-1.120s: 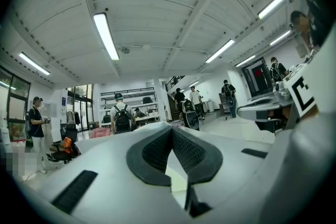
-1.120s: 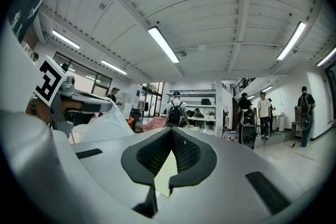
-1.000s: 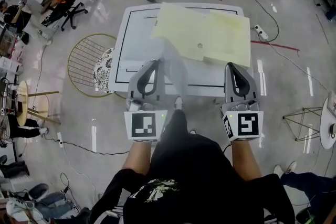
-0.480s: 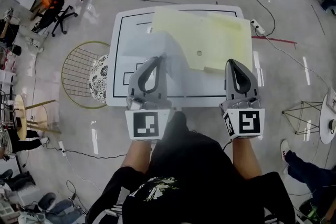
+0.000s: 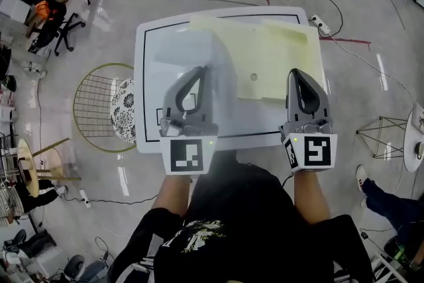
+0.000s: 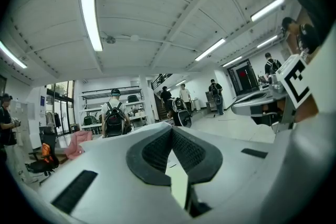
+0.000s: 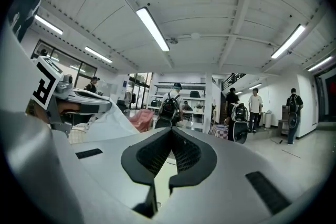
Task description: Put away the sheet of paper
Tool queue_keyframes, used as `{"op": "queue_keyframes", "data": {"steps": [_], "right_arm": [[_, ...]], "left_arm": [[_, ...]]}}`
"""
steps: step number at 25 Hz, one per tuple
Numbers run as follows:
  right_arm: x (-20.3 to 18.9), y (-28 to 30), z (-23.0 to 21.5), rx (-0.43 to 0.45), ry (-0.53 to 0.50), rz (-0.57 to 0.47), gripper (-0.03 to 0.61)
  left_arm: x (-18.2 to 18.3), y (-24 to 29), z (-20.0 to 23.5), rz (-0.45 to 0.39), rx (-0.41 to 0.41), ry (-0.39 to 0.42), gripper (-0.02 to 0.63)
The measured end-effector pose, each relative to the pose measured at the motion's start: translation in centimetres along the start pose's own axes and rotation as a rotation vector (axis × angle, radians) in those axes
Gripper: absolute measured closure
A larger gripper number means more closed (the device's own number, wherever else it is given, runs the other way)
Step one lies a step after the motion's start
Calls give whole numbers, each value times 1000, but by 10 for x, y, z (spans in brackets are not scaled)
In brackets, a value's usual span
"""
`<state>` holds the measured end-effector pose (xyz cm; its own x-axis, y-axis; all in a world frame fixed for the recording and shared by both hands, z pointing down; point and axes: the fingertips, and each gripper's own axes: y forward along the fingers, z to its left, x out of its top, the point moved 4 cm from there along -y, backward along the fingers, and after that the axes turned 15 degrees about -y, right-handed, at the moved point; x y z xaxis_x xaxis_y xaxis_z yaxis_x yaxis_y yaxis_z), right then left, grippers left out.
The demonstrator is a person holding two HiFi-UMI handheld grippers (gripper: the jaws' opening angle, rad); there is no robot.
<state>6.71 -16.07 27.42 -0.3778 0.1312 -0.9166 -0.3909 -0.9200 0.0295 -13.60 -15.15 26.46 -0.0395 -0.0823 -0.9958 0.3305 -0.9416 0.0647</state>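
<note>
Clamping translucent sheet (image 5: 220, 61), left hand-held gripper (image 5: 199, 71) sits closed.

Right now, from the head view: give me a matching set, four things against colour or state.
Things:
1 paper
2 table
3 wire chair
4 right gripper

Colour or state:
A gold
B shut
C yellow
D white with a black border line

Pairs: 1-C, 2-D, 3-A, 4-B
</note>
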Motion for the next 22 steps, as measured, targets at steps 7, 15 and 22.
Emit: {"op": "queue_keyframes", "data": {"steps": [7,15,22], "right_arm": [[-6,36,-2,-36,19,42,580],[-18,56,-4,-89,10,98,580],[-41,57,-19,-90,25,137,580]], "left_arm": [[-1,35,24,24,-55,-7,614],[-15,67,40,52,-117,-32,614],[-30,92,24,103,-146,-50,614]]}}
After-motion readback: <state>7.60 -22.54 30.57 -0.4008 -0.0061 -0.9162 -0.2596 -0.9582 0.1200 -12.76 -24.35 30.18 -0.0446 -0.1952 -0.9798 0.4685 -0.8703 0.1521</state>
